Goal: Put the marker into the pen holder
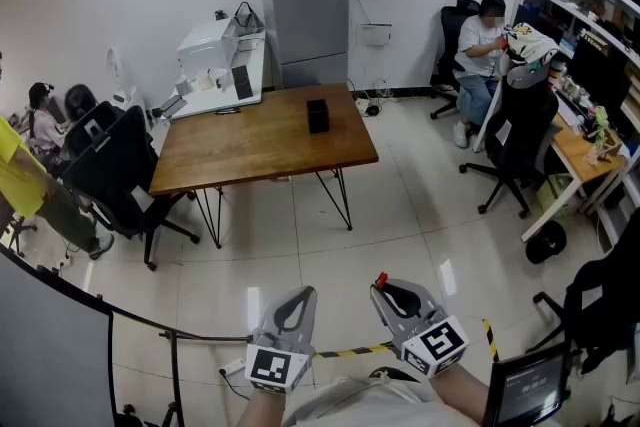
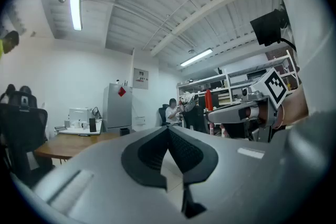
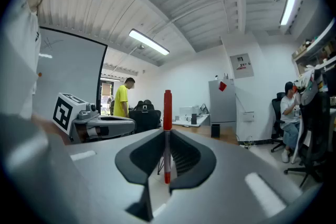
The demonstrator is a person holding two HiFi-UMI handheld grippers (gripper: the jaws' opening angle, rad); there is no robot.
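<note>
A black pen holder (image 1: 318,115) stands near the far right part of the brown table (image 1: 240,150), well ahead of both grippers. It also shows small in the right gripper view as the pen holder (image 3: 215,130). My right gripper (image 1: 385,287) is low in the head view and shut on a red marker (image 3: 167,134). The marker stands upright between the jaws, and its red end (image 1: 380,280) pokes out at the tips. My left gripper (image 1: 300,293) hovers beside it on the left over the floor, jaws together with nothing in them.
Black office chairs (image 1: 115,170) stand left of the table and more at the right (image 1: 520,140). A seated person (image 1: 480,55) is at the back right by desks and shelves. A grey cabinet (image 1: 308,10) stands behind the table. Yellow-black tape (image 1: 350,351) marks the floor.
</note>
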